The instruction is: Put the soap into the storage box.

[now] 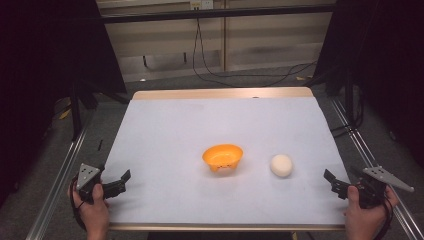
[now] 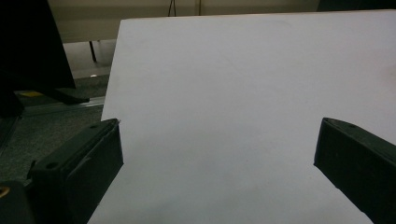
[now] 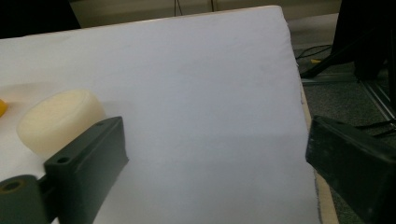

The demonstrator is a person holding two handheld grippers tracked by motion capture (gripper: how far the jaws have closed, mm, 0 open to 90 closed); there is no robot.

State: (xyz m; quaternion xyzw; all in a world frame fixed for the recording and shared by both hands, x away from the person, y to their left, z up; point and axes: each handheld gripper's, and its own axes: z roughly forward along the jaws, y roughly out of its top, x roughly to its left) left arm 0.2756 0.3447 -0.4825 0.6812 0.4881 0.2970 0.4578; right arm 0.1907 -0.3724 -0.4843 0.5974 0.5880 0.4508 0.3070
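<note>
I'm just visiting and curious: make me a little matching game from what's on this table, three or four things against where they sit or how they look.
Things:
1. orange bowl
2. cream round block
3. left tool
4. right tool

Descriptions:
A. open, at the table's near right edge
B. near the middle of the white table, nothing visible inside
C. open, at the table's near left corner
D. pale, lying to the right of the bowl

Pairs: 1-B, 2-D, 3-C, 4-A

Orange bowl (image 1: 223, 156), cream puck (image 1: 281, 165) (plain).
</note>
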